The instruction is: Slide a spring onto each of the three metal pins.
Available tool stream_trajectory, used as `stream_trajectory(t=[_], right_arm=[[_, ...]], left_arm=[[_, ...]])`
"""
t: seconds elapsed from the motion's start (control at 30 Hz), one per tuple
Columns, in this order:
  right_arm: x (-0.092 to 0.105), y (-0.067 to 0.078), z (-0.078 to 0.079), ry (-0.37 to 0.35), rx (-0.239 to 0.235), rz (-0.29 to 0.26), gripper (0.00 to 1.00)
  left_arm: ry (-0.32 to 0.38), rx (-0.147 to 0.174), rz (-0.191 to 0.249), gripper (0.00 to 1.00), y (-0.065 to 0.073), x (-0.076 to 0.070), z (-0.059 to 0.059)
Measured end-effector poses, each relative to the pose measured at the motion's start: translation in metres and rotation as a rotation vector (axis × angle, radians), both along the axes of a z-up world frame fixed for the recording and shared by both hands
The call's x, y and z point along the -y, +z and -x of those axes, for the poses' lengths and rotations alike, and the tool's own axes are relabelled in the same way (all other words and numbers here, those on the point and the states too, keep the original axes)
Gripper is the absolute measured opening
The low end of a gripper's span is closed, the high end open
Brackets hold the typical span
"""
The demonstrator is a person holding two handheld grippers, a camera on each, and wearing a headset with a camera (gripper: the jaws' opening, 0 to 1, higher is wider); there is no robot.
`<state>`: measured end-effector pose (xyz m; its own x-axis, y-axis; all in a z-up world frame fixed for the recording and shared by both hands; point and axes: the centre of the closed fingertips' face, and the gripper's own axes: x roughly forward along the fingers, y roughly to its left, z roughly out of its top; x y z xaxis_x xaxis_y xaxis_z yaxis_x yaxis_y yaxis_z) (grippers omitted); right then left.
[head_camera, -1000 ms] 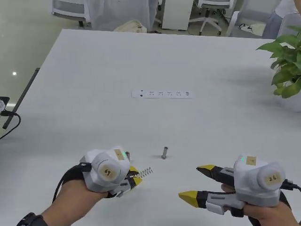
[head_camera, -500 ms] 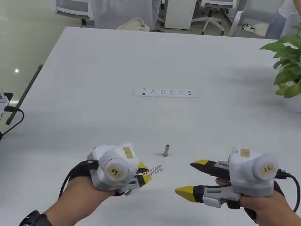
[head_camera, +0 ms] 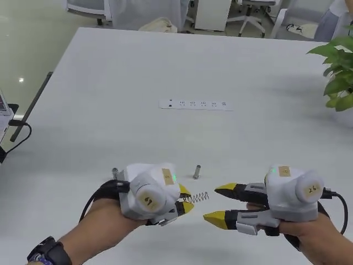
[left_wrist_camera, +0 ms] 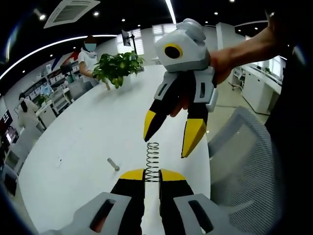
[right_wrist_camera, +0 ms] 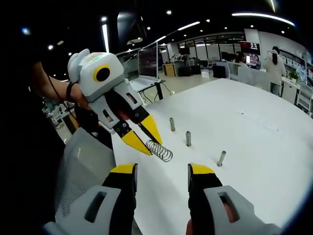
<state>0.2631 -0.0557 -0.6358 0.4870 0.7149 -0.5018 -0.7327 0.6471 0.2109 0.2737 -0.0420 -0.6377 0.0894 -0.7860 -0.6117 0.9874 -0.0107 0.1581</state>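
**Head view.** We find the left gripper (head_camera: 185, 200) low and left of centre, pointing right, roughly level over the table (head_camera: 110, 99). The left hand (head_camera: 102, 223) wraps its body from behind, and the forearm enters from the lower left corner. Its jaws are pressed together on one end of the spring (head_camera: 198, 196), which projects sideways toward the right gripper (head_camera: 215, 205). The right hand (head_camera: 311, 237) grips that tool from the lower right, pointing it left. Its jaws are spread, and the spring's free end lies just short of the upper tip. One pin (head_camera: 196, 171) stands upright just beyond the spring. A second stands behind the left gripper. A power strip (head_camera: 197, 104) lies farther up the table.

**Left gripper view.** Our own jaws pinch the near end of the spring (left_wrist_camera: 152, 160), which runs straight ahead. The right gripper (left_wrist_camera: 166, 146) faces us from above with its jaws apart, and the spring's far end sits between its yellow tips. A pin (left_wrist_camera: 113, 164) shows on the table to the left.

**Right gripper view.** Our own jaws stand wide apart, holding nothing. The left gripper (right_wrist_camera: 148, 142) reaches in from the upper left, angled downward, with the spring (right_wrist_camera: 160, 151) at its tips. Three pins (right_wrist_camera: 188, 138) stand apart on the table beyond, all bare.
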Motion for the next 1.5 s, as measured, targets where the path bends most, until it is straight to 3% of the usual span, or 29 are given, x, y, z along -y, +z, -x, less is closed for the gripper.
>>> stream_trajectory(t=[0.5,0.77,1.0,1.27,1.5], right_arm=[[-0.01,0.006,0.008,0.064,0.016,-0.036,0.12],[-0.013,0.008,0.014,0.095,0.003,-0.043,0.1],[-0.02,0.008,0.019,0.115,-0.007,-0.047,0.08],[-0.021,0.004,0.02,0.116,-0.007,-0.022,0.08],[-0.027,0.01,0.015,0.133,0.006,0.007,0.08]], left_arm=[[-0.081,0.012,-0.015,0.02,0.0,0.003,0.019],[-0.101,0.02,-0.024,0.03,-0.001,0.002,0.022],[-0.115,0.025,-0.05,0.03,-0.011,0.002,0.023],[-0.116,0.011,-0.059,0.03,-0.015,0.0,0.025],[-0.114,0.011,-0.05,0.02,-0.017,0.001,0.025]])
